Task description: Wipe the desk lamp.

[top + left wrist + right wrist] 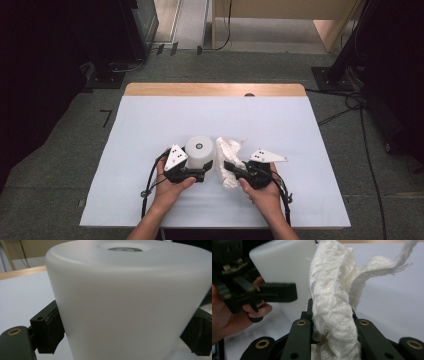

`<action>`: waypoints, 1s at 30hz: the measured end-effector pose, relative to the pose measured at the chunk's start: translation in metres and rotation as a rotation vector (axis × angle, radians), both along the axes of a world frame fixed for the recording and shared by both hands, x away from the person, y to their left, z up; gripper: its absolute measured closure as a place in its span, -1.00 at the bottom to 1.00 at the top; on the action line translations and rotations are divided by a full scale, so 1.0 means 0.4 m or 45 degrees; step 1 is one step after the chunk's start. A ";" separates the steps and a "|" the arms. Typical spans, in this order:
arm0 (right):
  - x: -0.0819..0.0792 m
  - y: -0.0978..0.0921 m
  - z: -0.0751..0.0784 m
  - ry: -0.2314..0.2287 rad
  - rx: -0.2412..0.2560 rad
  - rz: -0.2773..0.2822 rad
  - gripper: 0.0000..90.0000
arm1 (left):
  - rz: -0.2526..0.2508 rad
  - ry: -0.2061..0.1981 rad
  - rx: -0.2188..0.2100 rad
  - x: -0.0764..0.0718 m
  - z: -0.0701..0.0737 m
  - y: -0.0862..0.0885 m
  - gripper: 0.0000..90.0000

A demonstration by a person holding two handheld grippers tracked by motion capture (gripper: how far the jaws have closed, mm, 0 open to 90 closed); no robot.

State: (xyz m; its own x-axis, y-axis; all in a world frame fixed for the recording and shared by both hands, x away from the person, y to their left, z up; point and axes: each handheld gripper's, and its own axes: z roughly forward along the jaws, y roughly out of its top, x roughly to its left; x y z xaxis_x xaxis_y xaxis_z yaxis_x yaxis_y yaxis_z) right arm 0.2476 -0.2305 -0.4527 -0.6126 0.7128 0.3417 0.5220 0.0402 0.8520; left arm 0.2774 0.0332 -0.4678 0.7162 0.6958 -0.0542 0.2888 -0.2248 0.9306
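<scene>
left tool [196,172] clamps white cup [200,151], near tabletop [150,125] front edge | right tool [235,169] pinches cloth [229,150] beside cup | risk: smooth tapered wall may slip; loose cloth tail may snag

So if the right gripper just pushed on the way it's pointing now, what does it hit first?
Probably the white container. The right gripper is shut on the white cloth and points toward the left gripper, which clamps that container. The cloth would likely touch it first, though depth is hard to judge.
</scene>
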 end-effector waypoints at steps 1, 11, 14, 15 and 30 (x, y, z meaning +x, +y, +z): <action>0.001 -0.007 0.003 -0.009 0.001 -0.010 0.68 | 0.005 -0.011 0.020 0.000 -0.005 -0.001 -0.82; 0.004 -0.066 0.030 -0.042 0.029 -0.102 0.68 | 0.044 -0.042 0.101 -0.014 -0.025 0.007 -0.85; 0.004 -0.069 0.032 -0.050 0.023 -0.107 0.68 | 0.077 -0.004 0.066 -0.023 -0.025 0.011 -0.94; 0.005 -0.069 0.032 -0.052 0.019 -0.108 0.68 | 0.077 0.005 0.040 -0.026 -0.025 0.009 -1.00; 0.006 -0.061 0.031 -0.051 0.017 -0.098 0.68 | 0.341 -0.010 0.089 -0.049 -0.017 -0.046 -0.82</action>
